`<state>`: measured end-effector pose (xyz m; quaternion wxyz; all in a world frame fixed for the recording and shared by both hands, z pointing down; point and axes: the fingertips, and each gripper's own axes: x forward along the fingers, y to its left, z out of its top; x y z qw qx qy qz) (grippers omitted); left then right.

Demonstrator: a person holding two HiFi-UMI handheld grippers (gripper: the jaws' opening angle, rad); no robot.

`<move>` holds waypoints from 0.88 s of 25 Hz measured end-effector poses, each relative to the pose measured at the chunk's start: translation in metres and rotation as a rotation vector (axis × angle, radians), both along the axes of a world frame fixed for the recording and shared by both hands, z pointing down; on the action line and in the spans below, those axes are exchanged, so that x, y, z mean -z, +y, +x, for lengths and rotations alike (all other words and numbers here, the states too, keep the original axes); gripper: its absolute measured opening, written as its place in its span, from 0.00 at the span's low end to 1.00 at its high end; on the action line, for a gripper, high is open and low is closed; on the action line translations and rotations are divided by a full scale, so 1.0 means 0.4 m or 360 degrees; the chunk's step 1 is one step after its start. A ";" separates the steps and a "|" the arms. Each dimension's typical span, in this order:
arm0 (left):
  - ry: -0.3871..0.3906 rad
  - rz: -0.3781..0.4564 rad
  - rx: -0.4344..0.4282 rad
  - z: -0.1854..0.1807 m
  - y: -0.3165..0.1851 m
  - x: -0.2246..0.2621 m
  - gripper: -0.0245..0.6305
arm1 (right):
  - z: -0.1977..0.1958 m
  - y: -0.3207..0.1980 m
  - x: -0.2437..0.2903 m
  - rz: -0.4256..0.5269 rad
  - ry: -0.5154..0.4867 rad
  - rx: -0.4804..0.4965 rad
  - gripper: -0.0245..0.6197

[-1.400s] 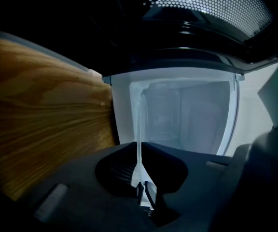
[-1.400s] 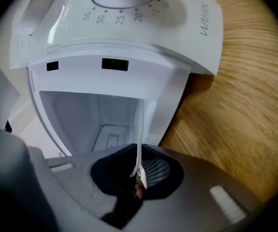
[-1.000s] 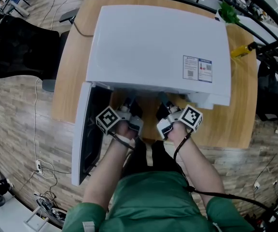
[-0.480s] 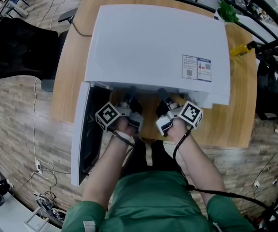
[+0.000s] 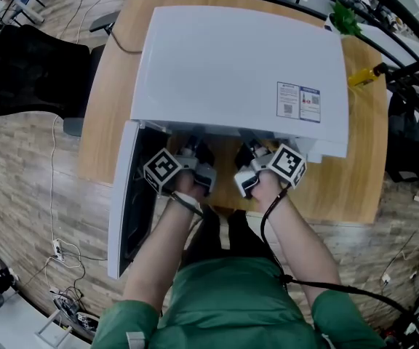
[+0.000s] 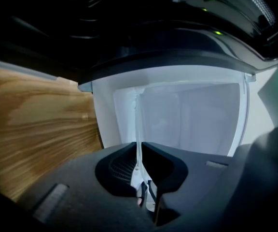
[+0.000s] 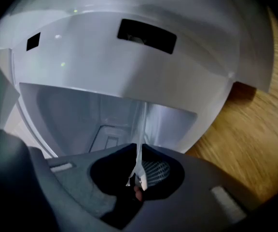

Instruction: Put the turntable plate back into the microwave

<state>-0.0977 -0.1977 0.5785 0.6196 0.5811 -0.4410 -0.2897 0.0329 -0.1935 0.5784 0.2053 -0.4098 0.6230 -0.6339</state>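
On wooden table [image 5: 355,187], white microwave [image 5: 238,64] is set, door [image 5: 122,202] swung open at left; glass plate [image 6: 138,129] is held at mouth of cavity, seen edge-on as thin clear line in both gripper views; left gripper [image 5: 197,155] is clamped on plate's left rim, right gripper [image 5: 252,153] on right rim, both pairs of jaws pinched on glass.
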 end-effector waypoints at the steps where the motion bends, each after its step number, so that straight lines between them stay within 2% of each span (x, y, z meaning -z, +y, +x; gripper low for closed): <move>1: -0.0002 -0.0001 -0.0002 -0.001 0.001 0.000 0.10 | -0.002 -0.002 0.001 0.0002 0.0004 0.0005 0.10; 10: -0.0047 0.0010 -0.0037 0.003 0.021 -0.002 0.10 | -0.002 0.020 -0.005 -0.0008 0.0101 0.0036 0.11; 22: -0.0045 0.0017 -0.0049 0.007 0.046 -0.012 0.10 | 0.006 0.050 -0.022 -0.0018 0.0087 0.0033 0.12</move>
